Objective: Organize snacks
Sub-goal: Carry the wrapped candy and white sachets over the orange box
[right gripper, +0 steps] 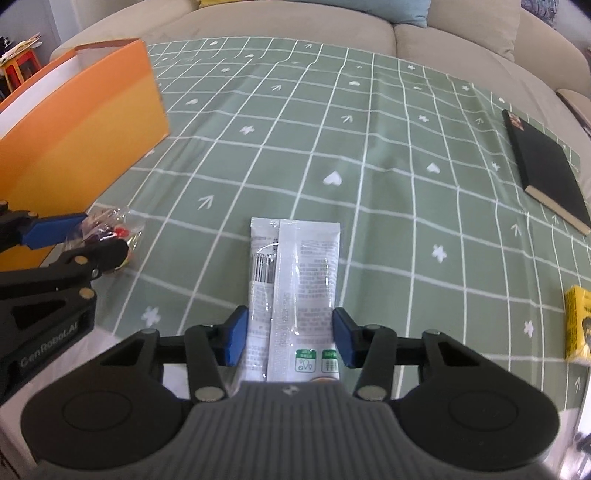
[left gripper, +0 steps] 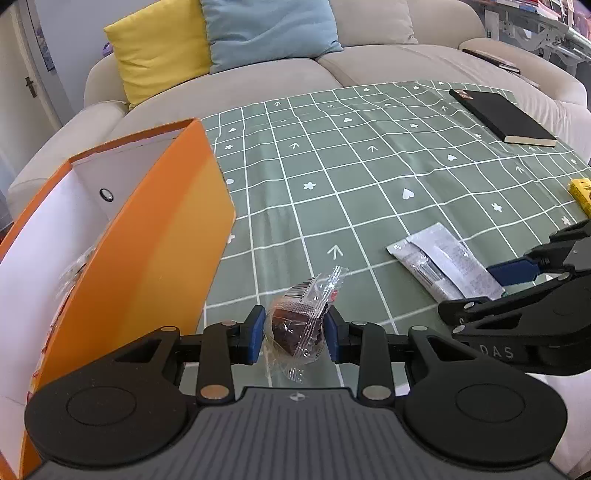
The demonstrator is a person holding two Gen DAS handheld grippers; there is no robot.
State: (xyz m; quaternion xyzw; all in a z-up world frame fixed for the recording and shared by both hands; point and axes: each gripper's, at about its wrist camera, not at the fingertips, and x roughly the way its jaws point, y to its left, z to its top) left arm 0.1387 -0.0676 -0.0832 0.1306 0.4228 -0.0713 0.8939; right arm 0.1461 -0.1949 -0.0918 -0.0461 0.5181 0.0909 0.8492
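Left gripper (left gripper: pixel 294 334), blue pads pinching a small chocolate cake in clear crinkled wrapper (left gripper: pixel 297 325), held just above the green checked cloth (left gripper: pixel 332 166) near its front edge. Immediately to the left, an open orange box (left gripper: pixel 147 236) with white inner walls, standing at the cloth's left edge; inside, a glimpse of more clear-wrapped snacks, too hidden to identify.

Right gripper (right gripper: pixel 288 341), jaws spread, one blue pad on each side of a long white snack packet (right gripper: pixel 295 280) lying flat near the cloth's front edge, printed back with barcode facing up. Left pad right against the packet's edge, right pad just beside it; actual contact hard to judge.

Farther back, toward the far right corner of the cloth, a black notebook (right gripper: pixel 546 166) lying flat. At the right edge, a small yellow box (right gripper: pixel 579 325), partly cut off. Behind the cloth, a beige sofa (left gripper: pixel 388 33) with a yellow cushion (left gripper: pixel 159 48) and a blue cushion (left gripper: pixel 269 29).
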